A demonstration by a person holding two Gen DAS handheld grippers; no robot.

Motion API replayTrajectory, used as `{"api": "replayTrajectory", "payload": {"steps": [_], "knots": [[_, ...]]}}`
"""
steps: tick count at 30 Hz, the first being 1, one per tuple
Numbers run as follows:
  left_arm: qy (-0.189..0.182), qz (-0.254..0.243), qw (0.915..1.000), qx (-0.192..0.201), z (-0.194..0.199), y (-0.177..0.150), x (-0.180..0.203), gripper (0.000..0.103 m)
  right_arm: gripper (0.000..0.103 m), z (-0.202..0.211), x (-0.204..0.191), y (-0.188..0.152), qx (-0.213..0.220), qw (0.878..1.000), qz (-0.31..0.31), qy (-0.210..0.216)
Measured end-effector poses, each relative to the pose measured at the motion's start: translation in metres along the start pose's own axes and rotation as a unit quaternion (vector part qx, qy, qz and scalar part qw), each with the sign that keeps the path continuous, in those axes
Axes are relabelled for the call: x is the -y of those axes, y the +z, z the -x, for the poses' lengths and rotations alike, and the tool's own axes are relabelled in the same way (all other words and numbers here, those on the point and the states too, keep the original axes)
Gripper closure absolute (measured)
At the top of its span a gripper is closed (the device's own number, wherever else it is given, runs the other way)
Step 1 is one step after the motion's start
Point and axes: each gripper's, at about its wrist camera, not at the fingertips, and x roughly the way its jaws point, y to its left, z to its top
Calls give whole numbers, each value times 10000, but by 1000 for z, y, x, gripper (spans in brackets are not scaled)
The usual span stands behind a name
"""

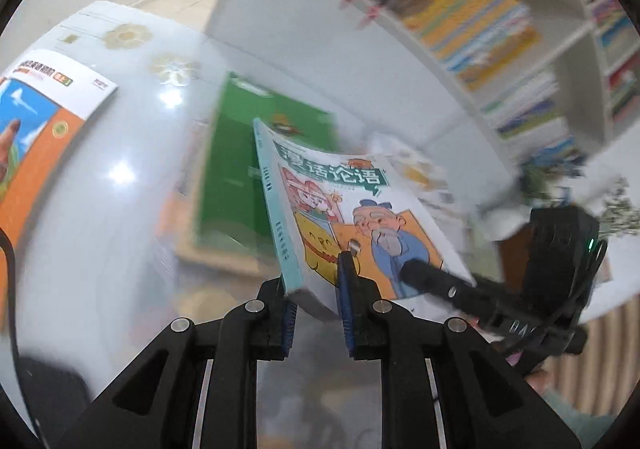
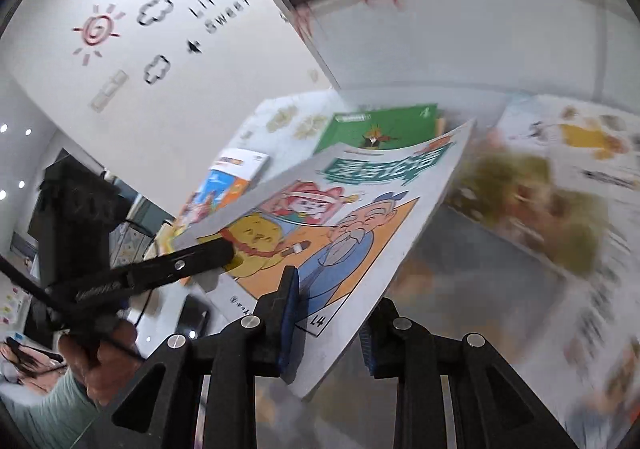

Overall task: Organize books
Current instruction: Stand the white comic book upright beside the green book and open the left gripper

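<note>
Right up close, the left gripper (image 1: 316, 301) is clamped narrow on the spine corner of the cartoon book (image 1: 352, 217) — blue pads pressing on either side of its teal spine. The right gripper (image 2: 332, 325) has its jaws narrowed on the book's bottom edge, one pad on the cover, the other behind it. So both tools share the one book, which hangs tilted in the air above the table (image 1: 120, 209), cover up, an old bearded figure in blue drawn on it. In the left wrist view the right tool reaches in from the right, its black finger lying on the cover; in the right wrist view the left tool comes in from the left, with a hand (image 2: 100, 361) and a pale green sleeve behind it.

Just beyond the held book, a green book (image 1: 240, 169) lies flat on top of another book on the table. Further left sits an orange and blue book (image 1: 44, 129), flat as well, well apart from the green one. Past the table — the white bookshelf (image 1: 520, 49), its rows of spines smeared by blur. In the right wrist view a white wall carries stickers of a sun (image 2: 96, 31) and clouds.
</note>
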Motion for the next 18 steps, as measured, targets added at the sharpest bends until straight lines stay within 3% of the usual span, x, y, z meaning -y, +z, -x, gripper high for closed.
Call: {"api": "replayTrajectory", "payload": {"steps": [3,8,10,13,18], "knots": [[137,87,9997,-206,-20,11,-22,87,77,-45,17,23,-260,9994,-233,-32],[500,394,9980,-56,-23,16,-58,90,77,-80,31,35,-569,9972,-295,-393],[513,636,9967,18,-24,22,-72,90,76,-81,35,43,-574,9968,-495,-265],[531,742,9958,32,-25,23,-72,90,74,-83,32,45,-685,9961,-365,-423],[912,659,9935,153,3,-27,-57,90,72,-49,28,13,-579,9939,-435,-830]]}}
